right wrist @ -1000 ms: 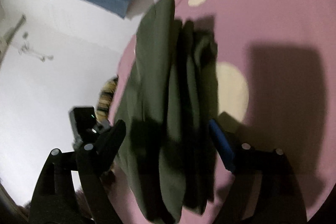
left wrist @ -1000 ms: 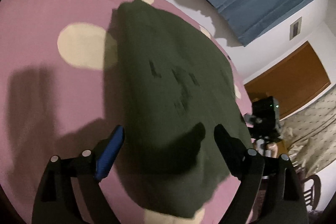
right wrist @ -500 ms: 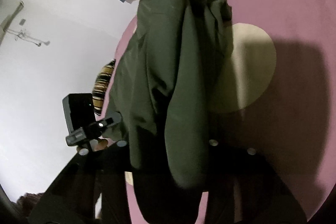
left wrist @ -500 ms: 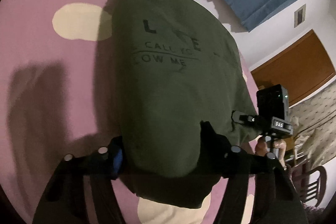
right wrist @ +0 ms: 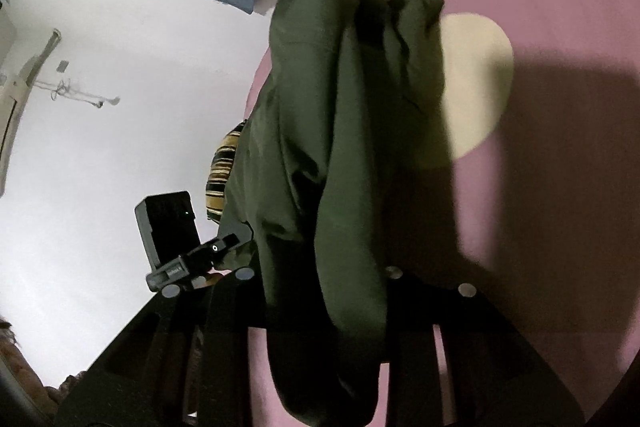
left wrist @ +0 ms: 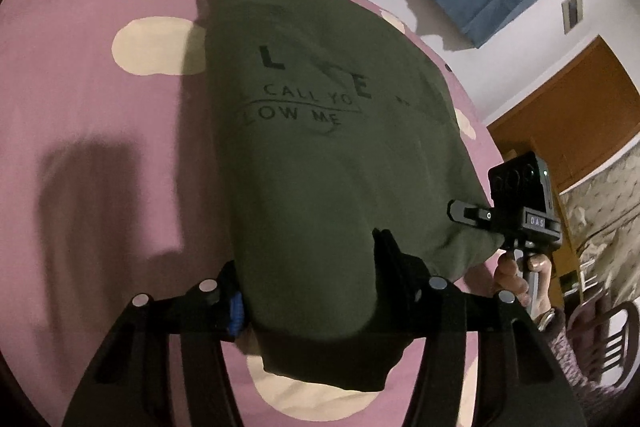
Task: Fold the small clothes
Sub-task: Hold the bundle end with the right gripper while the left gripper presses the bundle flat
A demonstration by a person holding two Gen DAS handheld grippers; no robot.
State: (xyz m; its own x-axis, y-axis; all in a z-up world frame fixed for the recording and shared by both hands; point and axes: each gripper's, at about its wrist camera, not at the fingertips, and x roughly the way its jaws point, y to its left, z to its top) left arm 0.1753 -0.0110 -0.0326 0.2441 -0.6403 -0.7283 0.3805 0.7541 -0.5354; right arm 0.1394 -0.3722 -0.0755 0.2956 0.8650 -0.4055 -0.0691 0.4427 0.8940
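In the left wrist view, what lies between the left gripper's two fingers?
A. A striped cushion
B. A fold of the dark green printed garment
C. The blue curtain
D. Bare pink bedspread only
B: the near edge of the green garment, printed with dark lettering, fills the gap between the fingers of the left gripper as its jaws are closing, above the pink bedspread.

Dim warm indoor light, hard dark shadows on bedspread [left wrist: 100, 155], fisheye warp w/ black corners, slight blur
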